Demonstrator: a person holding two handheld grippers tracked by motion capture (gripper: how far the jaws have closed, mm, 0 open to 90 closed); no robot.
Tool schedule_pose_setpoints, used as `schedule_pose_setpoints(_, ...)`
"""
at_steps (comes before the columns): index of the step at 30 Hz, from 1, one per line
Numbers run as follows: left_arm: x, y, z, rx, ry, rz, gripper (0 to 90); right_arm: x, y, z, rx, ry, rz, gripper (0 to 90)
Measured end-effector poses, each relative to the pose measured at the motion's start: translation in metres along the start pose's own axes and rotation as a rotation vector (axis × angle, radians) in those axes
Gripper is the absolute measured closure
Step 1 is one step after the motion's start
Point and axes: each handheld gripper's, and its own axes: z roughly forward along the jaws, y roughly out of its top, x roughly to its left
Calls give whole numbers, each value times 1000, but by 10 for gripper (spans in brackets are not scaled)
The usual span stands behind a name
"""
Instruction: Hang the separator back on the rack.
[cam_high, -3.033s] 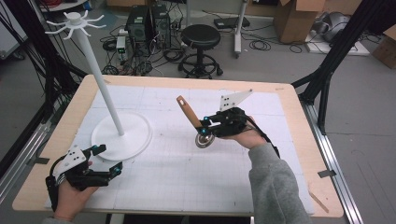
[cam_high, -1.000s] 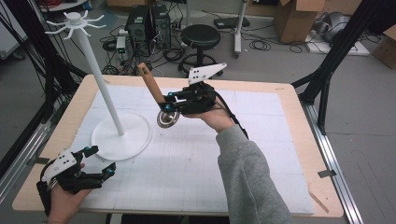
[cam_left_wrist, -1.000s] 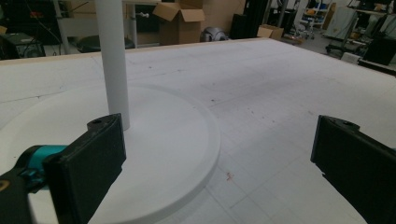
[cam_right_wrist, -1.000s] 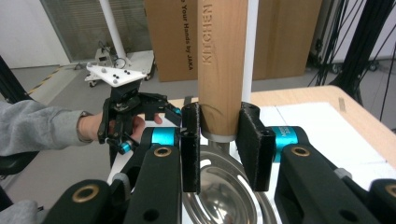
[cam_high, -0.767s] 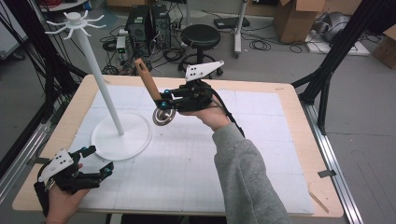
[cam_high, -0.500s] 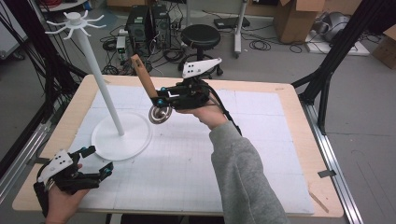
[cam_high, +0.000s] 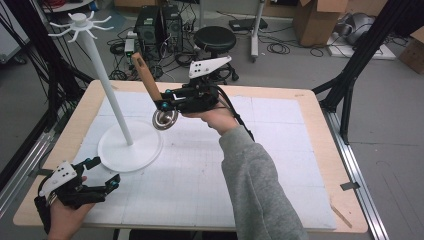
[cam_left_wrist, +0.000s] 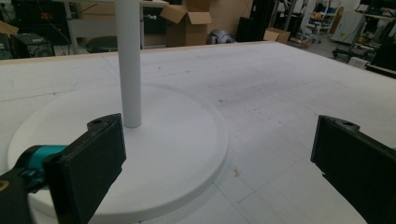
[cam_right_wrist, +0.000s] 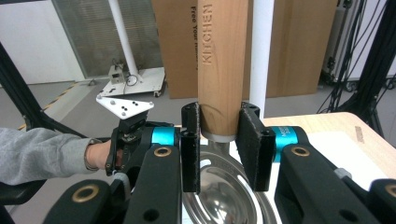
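Ladle (cam_high: 159, 105) is clamped by its wooden handle in the right gripper (cam_high: 165, 102), forearm stretched out, just beside the white stand (cam_high: 129, 145); left gripper (cam_high: 102, 174) sits spread near its base.

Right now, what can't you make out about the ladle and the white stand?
- Ladle bowl: right gripper view, lower part cut off by the bottom edge and flanked by the right tongs.
- Handle top: same view, cut off by the top edge.
- Stand's hooks: high view, too small to judge their shape.
- Stand pole: left gripper view, top cut off by the edge.
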Motion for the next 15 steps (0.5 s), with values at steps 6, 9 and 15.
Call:
schedule_pose_setpoints(6,0,0,0,3,-3,3,37,-1,3,4,-5,14,-1,722)
schedule_pose_setpoints(9,0,0,0,2,-3,-1,37,-2,5,6,-2,20,-5,722)
schedule_pose_setpoints(15,0,0,1,5,-9,0,37,-1,12,10,0,25,-15,722)
